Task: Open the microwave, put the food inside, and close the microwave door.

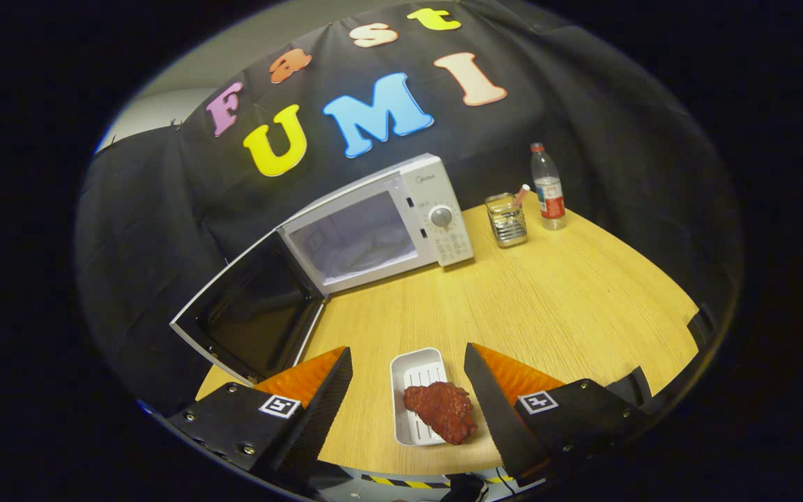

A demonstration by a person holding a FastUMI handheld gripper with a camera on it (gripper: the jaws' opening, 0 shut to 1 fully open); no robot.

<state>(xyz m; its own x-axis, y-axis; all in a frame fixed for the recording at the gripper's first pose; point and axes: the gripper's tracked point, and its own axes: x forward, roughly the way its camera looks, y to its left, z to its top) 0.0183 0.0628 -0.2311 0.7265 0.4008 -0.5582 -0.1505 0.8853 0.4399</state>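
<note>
Wood-grain table [548, 307], glossy microwave [436, 188], ribbed, probably plastic tray [412, 369], wire-mesh metal holder [506, 223].

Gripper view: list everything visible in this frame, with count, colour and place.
microwave: one, white, far side of the table, door swung open
tray: one, white, between the claw's fingers
food: one piece, dark red, on the tray, overhanging its near corner
wire holder: one, metallic, beside the microwave, something pale sticking out
bottle: one, clear with red cap, beside the holder
table: one, light wood
claw: one, open, fingers either side of the tray
</note>
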